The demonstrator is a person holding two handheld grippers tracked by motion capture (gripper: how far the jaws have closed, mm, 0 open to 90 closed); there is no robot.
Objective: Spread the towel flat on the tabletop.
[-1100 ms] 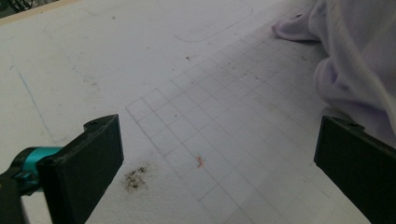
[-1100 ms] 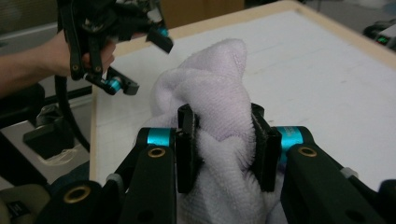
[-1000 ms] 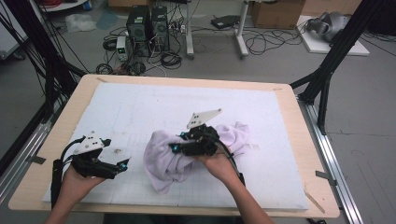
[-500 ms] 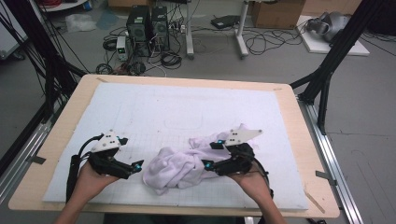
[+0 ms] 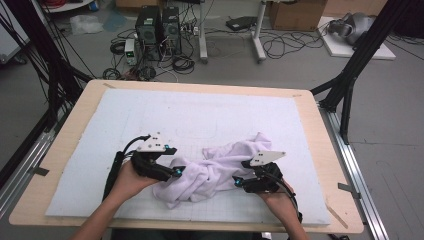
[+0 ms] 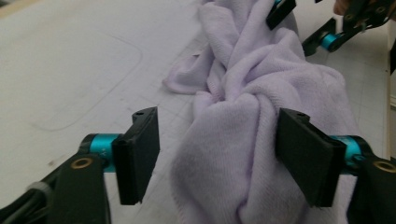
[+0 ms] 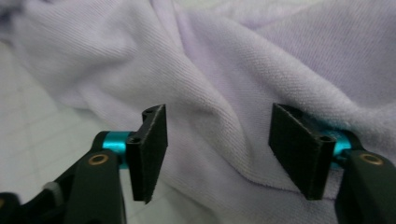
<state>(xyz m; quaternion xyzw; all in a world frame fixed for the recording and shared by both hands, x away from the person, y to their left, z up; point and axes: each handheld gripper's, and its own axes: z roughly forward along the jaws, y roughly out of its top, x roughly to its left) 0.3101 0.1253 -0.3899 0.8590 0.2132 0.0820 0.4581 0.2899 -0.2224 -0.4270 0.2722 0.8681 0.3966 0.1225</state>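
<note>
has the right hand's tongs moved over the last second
Yes. The right tongs went from the towel's top, mid-mat, toward the table's right, near edge, now at its right end.

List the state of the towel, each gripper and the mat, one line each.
Lilac towel: crumpled and twisted on the mat, a bunch between the left jaws.
Left gripper: jaws just closing, one pad against the towel, the other apart.
Right gripper: jaws apart, just closing, cloth between them, not pinched.
White mat: flat on the table.

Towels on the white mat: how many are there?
1. The lilac towel lies crumpled near the mat's front edge, between the left gripper and the right gripper. Its folds could hide something.
</note>
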